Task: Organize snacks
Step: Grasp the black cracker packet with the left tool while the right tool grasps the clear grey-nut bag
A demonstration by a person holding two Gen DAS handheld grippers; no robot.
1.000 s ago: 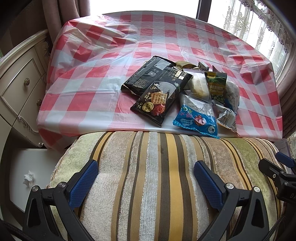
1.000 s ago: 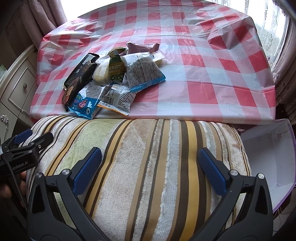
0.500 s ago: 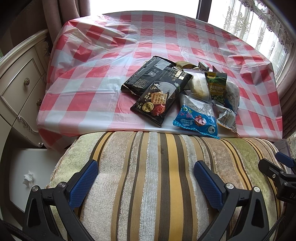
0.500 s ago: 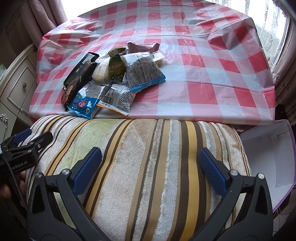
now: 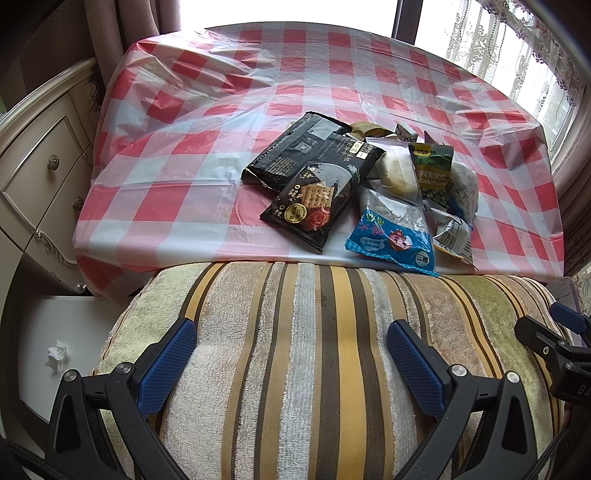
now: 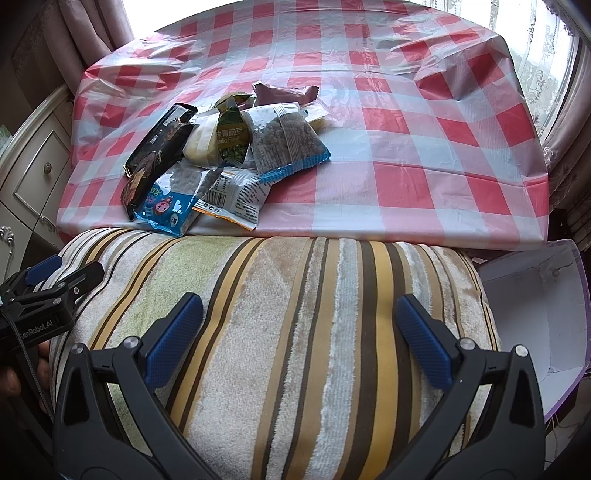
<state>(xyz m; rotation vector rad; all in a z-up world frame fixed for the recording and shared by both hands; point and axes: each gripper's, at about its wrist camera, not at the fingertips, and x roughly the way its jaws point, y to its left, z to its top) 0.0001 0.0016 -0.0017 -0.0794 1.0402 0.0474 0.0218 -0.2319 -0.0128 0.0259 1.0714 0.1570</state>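
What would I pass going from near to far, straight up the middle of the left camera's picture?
Left hand-held gripper, open → striped cushion → black cracker packet on the checked tablecloth → bare red-and-white cloth → bright window.

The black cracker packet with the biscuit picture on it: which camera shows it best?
The left wrist view. There the black cracker packet lies face-up and its printed front shows whole. In the right wrist view it sits at the pile's far left, seen edge-on and partly covered by the blue packet.
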